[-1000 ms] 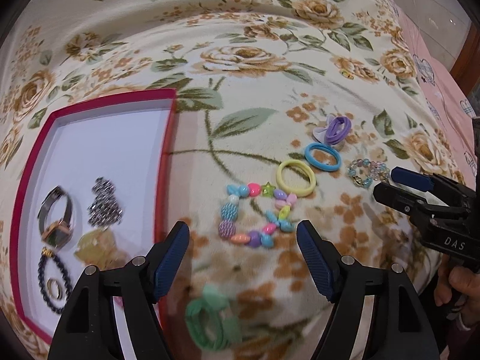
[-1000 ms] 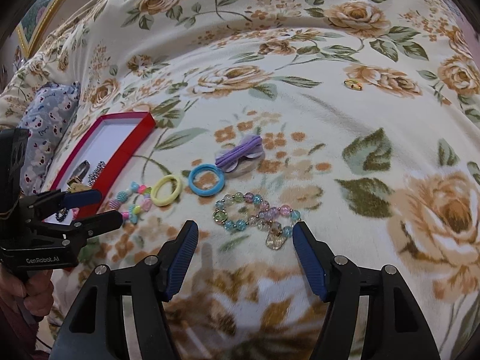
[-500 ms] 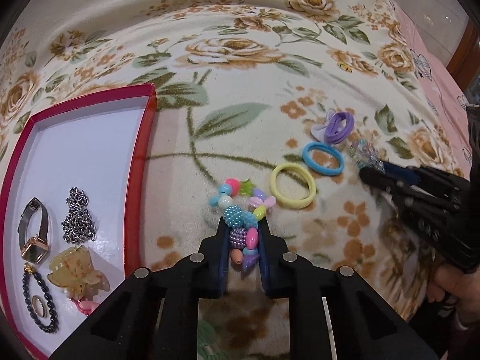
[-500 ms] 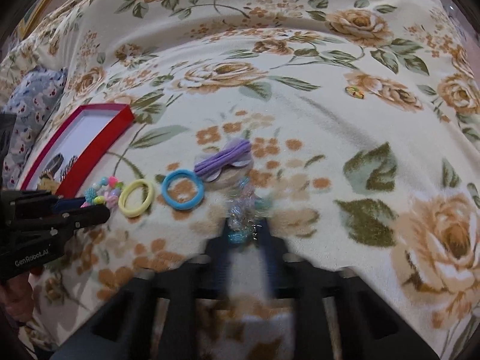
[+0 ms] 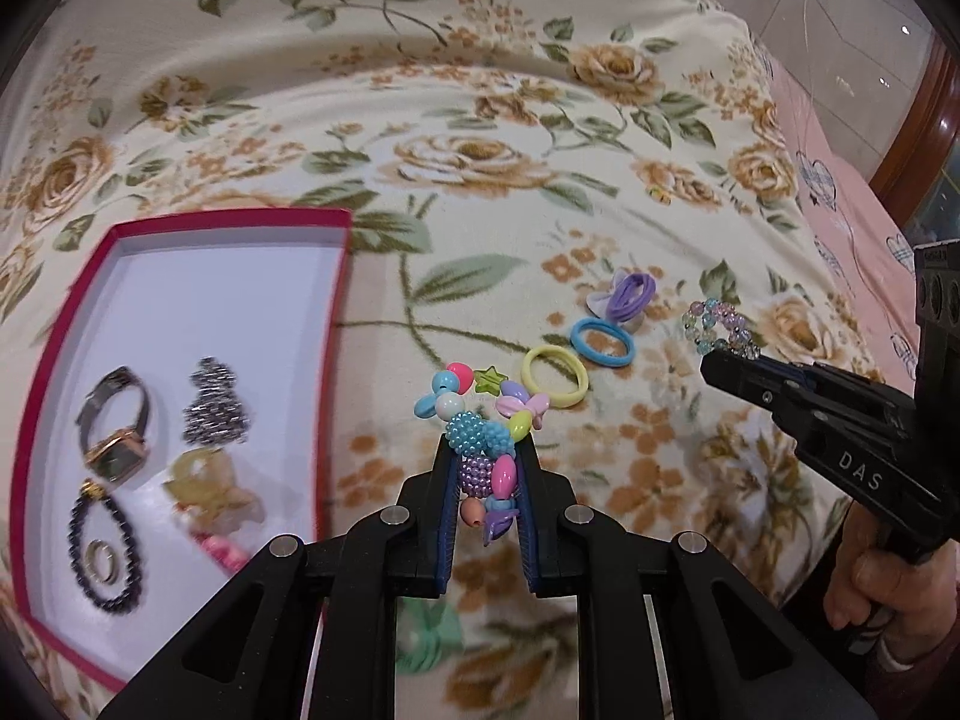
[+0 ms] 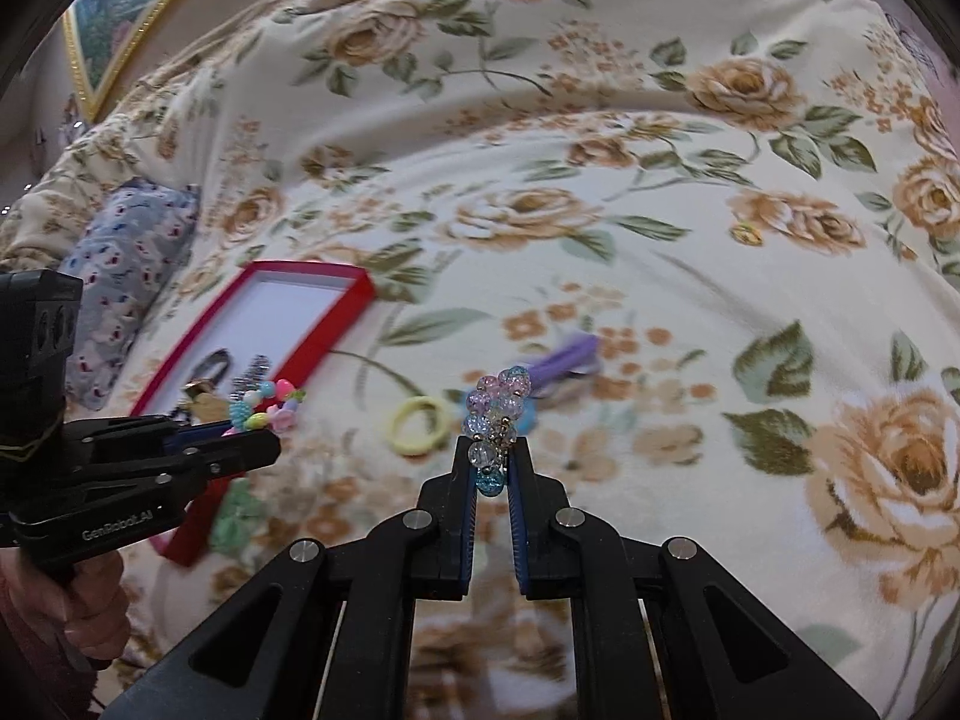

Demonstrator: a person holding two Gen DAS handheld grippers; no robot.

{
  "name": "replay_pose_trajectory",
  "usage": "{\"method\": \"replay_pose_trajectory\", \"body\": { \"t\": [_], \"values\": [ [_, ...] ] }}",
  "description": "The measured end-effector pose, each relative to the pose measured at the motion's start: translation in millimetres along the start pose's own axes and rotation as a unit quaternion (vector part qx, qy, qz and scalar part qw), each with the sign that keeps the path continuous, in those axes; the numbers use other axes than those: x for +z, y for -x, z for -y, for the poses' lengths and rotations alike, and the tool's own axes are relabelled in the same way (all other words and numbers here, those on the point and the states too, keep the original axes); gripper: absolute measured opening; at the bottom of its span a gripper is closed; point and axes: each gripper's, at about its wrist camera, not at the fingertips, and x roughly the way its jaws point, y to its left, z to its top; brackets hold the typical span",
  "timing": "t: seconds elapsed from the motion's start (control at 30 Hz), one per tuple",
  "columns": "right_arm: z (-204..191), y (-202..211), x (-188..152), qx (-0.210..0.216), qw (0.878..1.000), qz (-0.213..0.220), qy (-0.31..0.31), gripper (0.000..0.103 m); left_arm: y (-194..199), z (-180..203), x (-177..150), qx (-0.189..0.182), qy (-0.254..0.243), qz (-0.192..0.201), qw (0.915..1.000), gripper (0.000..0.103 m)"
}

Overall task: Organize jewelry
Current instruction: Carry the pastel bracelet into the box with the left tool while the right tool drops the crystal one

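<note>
My left gripper (image 5: pixel 485 450) is shut on a colourful plastic bead bracelet (image 5: pixel 480 420), held a little above the floral bedspread. My right gripper (image 6: pixel 492 450) is shut on a pale glass bead bracelet (image 6: pixel 498 408), also raised; from the left wrist view that bracelet (image 5: pixel 717 330) sticks out of the right gripper (image 5: pixel 729 363). To the left lies a red box (image 5: pixel 336 312) with a white floor, holding a watch (image 5: pixel 114 426), a silver chain (image 5: pixel 213 408), a dark bead bracelet (image 5: pixel 105 552) with a ring and a yellowish hair clip (image 5: pixel 210 486).
On the bedspread lie a yellow hair tie (image 5: pixel 555 377), a blue hair tie (image 5: pixel 602 342), a purple hair tie (image 5: pixel 630 295) and a green scrunchie (image 5: pixel 429 639). A small gold ring (image 6: pixel 746 234) rests farther back. A patterned pillow (image 6: pixel 126 264) is at the left.
Both grippers went from open to shut, each on its bracelet, and then lifted the bracelets off the bedspread. The box has come nearer in both views.
</note>
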Motion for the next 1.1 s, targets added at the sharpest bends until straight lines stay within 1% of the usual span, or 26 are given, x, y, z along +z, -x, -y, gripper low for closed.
{"method": "replay_pose_trajectory", "body": {
  "t": [0.13,0.47,0.87,1.1],
  "values": [
    [-18,4,0,0.016,1.000,0.002,0.011,0.009,21,-9,-9,0.004,0.014,0.014,0.9998,0.016],
    [-64,8,-3,0.053,0.998,-0.001,0.045,0.009,62,-35,-33,0.021,0.048,0.033,0.9981,0.016],
    [-102,5,-7,0.084,0.994,-0.010,0.072,0.009,95,-70,-58,0.045,0.100,0.049,0.9928,0.016],
    [-128,1,-7,0.109,0.990,-0.017,0.092,0.009,109,-91,-69,0.060,0.122,0.057,0.9891,0.016]
  ]
}}
